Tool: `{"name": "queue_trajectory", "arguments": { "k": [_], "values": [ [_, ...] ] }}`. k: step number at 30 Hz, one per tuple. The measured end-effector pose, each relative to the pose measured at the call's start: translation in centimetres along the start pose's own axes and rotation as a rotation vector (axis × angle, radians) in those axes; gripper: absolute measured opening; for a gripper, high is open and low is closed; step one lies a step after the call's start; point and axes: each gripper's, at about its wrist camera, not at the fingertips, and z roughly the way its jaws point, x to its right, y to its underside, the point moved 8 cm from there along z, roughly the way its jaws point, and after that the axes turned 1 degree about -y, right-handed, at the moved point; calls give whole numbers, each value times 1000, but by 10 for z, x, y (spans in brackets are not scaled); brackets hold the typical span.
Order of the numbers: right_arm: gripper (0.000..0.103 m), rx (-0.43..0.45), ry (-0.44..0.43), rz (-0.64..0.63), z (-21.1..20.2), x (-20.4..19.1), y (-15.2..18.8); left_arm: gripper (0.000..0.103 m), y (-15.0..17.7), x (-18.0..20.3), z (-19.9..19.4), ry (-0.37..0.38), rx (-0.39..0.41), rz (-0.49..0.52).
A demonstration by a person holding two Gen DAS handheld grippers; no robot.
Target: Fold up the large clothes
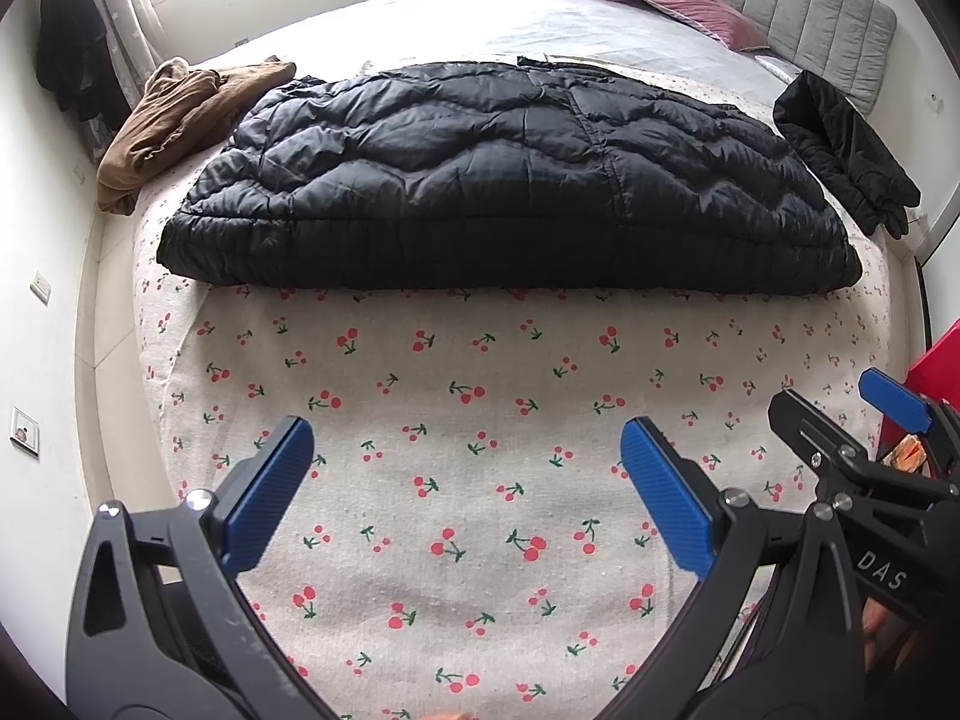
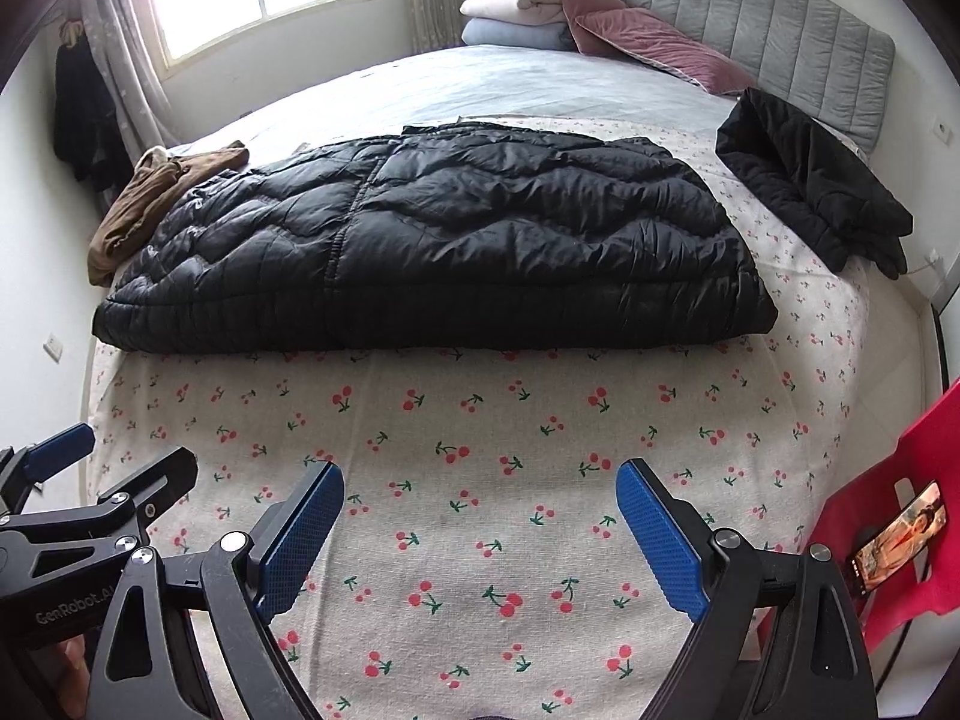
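On the cherry-print sheet (image 1: 480,510) lie three garments; both tongs (image 1: 468,498) (image 2: 480,534) gape wide, holding nothing.

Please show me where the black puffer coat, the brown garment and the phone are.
Black puffer coat (image 1: 510,180): left wrist view, quilted top.
Brown garment (image 1: 174,114): left wrist view, crumpled middle.
Phone (image 2: 898,537): right wrist view, lit screen.

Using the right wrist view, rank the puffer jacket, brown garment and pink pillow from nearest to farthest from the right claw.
1. Puffer jacket, straight ahead of the right claw, mid-bed.
2. Brown garment, far left, behind the jacket's corner.
3. Pink pillow, far right, at the headboard.
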Motion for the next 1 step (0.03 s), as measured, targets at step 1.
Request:
{"name": "queue_trajectory", "arguments": {
  "k": [1],
  "values": [
    [93, -2, 0, 1, 1, 0, 1, 102, 0, 0, 2, 0, -1, 0]
  ]
}}
